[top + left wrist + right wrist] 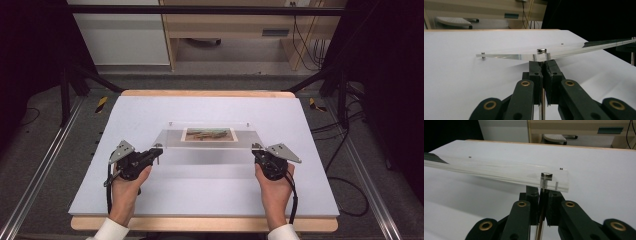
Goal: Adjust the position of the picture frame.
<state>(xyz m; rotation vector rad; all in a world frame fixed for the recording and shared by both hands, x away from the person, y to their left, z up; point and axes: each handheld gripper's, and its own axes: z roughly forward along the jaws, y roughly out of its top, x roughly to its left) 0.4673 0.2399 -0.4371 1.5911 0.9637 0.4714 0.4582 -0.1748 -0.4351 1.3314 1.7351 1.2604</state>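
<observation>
- Clear acrylic sheet (210, 145) sits over the middle of a white table (150, 115), with a small landscape picture (209, 134) showing under its far half.
- Sheet has little metal posts at its corners. In the left gripper view the far one (483, 55) stands on the table, while the near edge of the sheet looks raised, casting a shadow on the white surface.
- Left gripper (156, 153) is at the sheet's near-left corner. In its own view the black jaws are pinched nearly together around a thin metal post (543, 100) that runs down from a round cap (542, 50) on top of the sheet, so it's gripping that corner post.
- Right gripper (256, 151) is doing the same thing at the near-right corner: jaws narrow, clamped on the post (543, 185) under a cap (546, 175) that sits on the sheet's corner.
- Both hands come in from the bottom of the high view, left hand (126, 187) and right hand (275, 189), white cuffs at the wrists, black cables trailing back along them.
- Each gripper carries a grey triangular plate on top.
- Table has a wooden rim (200, 225) on the near and far sides. Beyond it there's grey floor and pale wood furniture (235, 25) at the back.
</observation>
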